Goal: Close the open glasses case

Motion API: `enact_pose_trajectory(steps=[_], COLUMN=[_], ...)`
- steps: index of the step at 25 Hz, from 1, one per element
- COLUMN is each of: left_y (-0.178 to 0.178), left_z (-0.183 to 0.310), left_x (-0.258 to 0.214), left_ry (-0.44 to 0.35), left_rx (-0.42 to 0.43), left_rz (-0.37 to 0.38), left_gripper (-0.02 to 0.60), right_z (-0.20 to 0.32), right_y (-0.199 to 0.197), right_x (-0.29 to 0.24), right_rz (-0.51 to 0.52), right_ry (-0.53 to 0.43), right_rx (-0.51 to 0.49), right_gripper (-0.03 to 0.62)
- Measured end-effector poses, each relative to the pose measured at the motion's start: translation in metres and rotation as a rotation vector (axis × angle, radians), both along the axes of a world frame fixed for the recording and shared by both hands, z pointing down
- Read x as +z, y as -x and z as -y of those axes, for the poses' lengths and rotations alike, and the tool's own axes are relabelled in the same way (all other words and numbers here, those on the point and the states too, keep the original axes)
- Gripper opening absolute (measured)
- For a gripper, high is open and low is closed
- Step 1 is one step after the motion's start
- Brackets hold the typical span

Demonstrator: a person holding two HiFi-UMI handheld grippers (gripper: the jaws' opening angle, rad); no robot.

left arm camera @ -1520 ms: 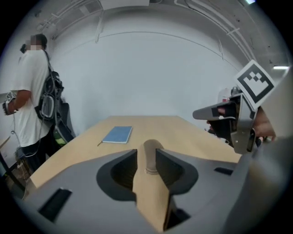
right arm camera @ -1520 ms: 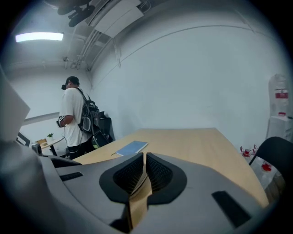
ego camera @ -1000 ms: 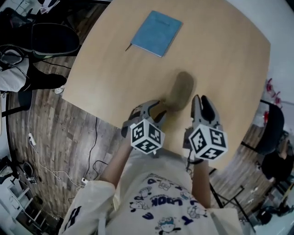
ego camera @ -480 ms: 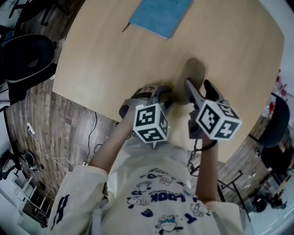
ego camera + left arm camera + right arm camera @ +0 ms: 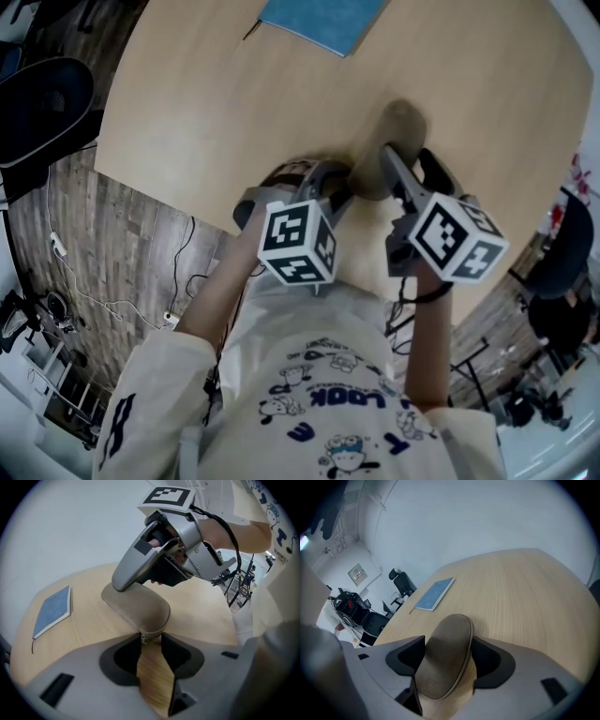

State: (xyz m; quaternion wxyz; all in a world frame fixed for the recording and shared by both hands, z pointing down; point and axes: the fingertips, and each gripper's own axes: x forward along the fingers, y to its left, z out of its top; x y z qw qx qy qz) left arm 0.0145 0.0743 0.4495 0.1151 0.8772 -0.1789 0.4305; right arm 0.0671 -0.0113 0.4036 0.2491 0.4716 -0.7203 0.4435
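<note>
Office or meeting room: big light-wood table [image 5: 234, 112] with rounded corners, blue notebook [image 5: 323, 17] near its far edge, black swivel chairs [image 5: 404, 582], wood-plank floor [image 5: 103, 234] with loose cables [image 5: 70, 281], plain white walls [image 5: 487, 517].

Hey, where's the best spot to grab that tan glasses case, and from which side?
Probably across the narrow width of the glasses case, on its two long curved sides, coming down from its near end. It is a long rounded oval lying end-on to the right tongs, so only its width fits between them. Their jaws, which have just been opening wide, straddle it that way.
</note>
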Motion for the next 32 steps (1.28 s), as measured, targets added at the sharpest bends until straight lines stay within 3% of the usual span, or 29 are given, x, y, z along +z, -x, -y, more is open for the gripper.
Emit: enact_pose_trajectory(steps=[11,15,22,26,29,32], left_y=[0.009,0.016,0.020,0.019,0.013,0.007], left_z=[-0.004,-0.001,0.004,0.001,-0.007,-0.021], left_x=[-0.002,-0.002,-0.004,-0.005,-0.005,-0.005], left_ry=[-0.045,-0.057,-0.053,-0.106,-0.089,-0.060], left_rx=[0.123,0.100,0.049,0.118,0.172,0.164], left_rz=[0.015,0.025,0.014,0.065,0.068,0.050], left_gripper=[0.072,0.005,0.005,0.002,0.000,0.000], right_z=[-0.003,-0.003,0.000,0.000,0.003,0.003], right_y=[0.002,0.004,0.008,0.007,0.006,0.008], right_x=[0.000,0.000,-0.001,-0.001,0.001,0.001], right_rz=[0.012,0.017,0.017,0.014,0.003,-0.008], right_ry=[0.017,0.019,0.006,-0.013,-0.023,-0.039], right_rx=[-0.026,-0.028,-0.019,-0.004,0.010,0.036], right_gripper=[0.296,0.296,0.296,0.296,0.296,0.296])
